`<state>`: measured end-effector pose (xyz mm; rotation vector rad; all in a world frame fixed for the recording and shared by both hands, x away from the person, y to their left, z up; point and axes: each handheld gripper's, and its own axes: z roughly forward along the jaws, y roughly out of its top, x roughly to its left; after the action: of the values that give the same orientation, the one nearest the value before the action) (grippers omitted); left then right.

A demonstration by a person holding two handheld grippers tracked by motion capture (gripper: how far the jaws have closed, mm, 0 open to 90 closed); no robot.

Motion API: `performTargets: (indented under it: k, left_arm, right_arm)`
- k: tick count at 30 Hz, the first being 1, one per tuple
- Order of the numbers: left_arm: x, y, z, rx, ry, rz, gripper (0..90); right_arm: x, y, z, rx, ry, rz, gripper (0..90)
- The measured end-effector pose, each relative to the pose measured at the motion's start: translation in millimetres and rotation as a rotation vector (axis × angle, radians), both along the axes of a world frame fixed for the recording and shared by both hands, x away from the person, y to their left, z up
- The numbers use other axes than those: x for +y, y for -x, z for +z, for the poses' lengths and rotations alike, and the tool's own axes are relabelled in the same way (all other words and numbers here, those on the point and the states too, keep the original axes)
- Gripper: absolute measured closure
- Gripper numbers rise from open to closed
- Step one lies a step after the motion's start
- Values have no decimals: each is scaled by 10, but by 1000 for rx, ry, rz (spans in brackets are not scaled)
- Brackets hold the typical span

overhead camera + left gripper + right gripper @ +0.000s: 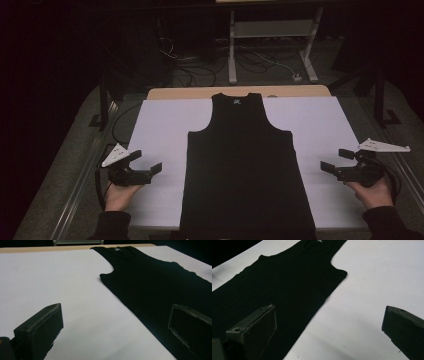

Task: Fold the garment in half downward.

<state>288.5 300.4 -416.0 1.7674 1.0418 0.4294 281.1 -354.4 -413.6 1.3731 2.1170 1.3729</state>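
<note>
Your table (160, 93) is a pale wooden top, almost wholly covered by a white sheet (155, 130) that leaves only a strip of wood bare along the far edge. The room around it is dark. Beyond the far edge you can make out a grey metal stand (272, 30) with a shelf, and loose cables (190, 75) lying on the floor beside it. Dark rails run along both sides of the table.

The black tank top (245, 165) lies flat in the middle of the white sheet, neck toward the far edge with its small label showing, hem reaching the near edge by you. It looks smooth and spread out.

Your left tongs (147, 162) hover over the white sheet just left of the tank top, jaws standing wide apart with nothing between them; in the left gripper view one jaw sits over the sheet, the other over the black cloth. Your right tongs (332, 160) hover just right of it, also spread wide and holding nothing. Whether either one touches the cloth cannot be told.
</note>
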Motion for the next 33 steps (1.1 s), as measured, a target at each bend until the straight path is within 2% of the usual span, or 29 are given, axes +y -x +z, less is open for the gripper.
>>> performTargets:
  k: [22, 33]
  left_arm:
    - [-23, -3, -1, 10, 8, -17, 0]
    - [-66, 7, 21, 8, -23, -22, 0]
  right_arm:
    - [-4, 12, 39, -15, 0, -3, 0]
    - [-14, 2, 77, -20, 19, -19, 0]
